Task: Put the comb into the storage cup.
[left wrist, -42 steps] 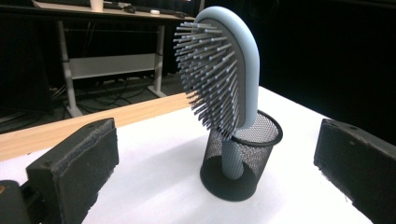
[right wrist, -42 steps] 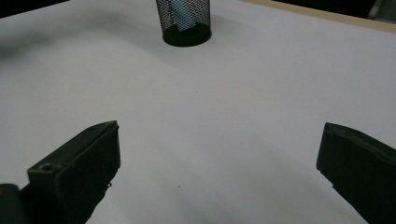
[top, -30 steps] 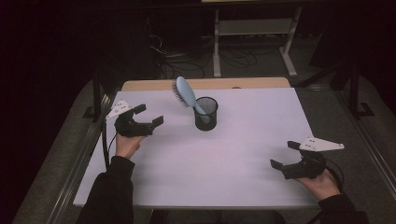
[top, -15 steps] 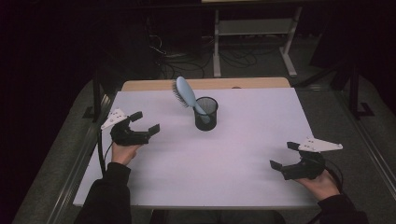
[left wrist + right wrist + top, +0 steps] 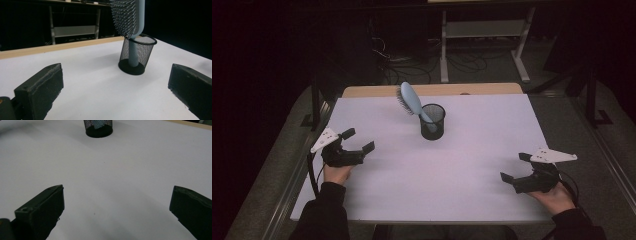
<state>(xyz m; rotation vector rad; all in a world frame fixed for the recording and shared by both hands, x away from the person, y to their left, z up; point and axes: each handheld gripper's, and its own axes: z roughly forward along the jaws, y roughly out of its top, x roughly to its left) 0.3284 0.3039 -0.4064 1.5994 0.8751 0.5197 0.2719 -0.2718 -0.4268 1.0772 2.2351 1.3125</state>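
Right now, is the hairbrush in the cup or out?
In: the hairbrush stands handle-down in the mesh cup, its head leaning over the rim.

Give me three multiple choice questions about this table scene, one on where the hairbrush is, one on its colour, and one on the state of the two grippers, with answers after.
1. Where is the hairbrush?
A. Flat on the table
B. Standing handle-down in the mesh cup
C. Held in the left gripper

2. What colour is the hairbrush body?
A. Light blue
B. Red
C. Yellow

3. How are the two grippers?
A. Both shut on the cup
B. Left open, right gripper shut on the brush
C. Both open and holding nothing

Answers:
1 B: the handle goes down inside the black mesh, and the head sticks out above the rim, leaning.
2 A: the back and handle look pale blue in the high view.
3 C: each gripper view shows its jaws wide apart over bare white table.
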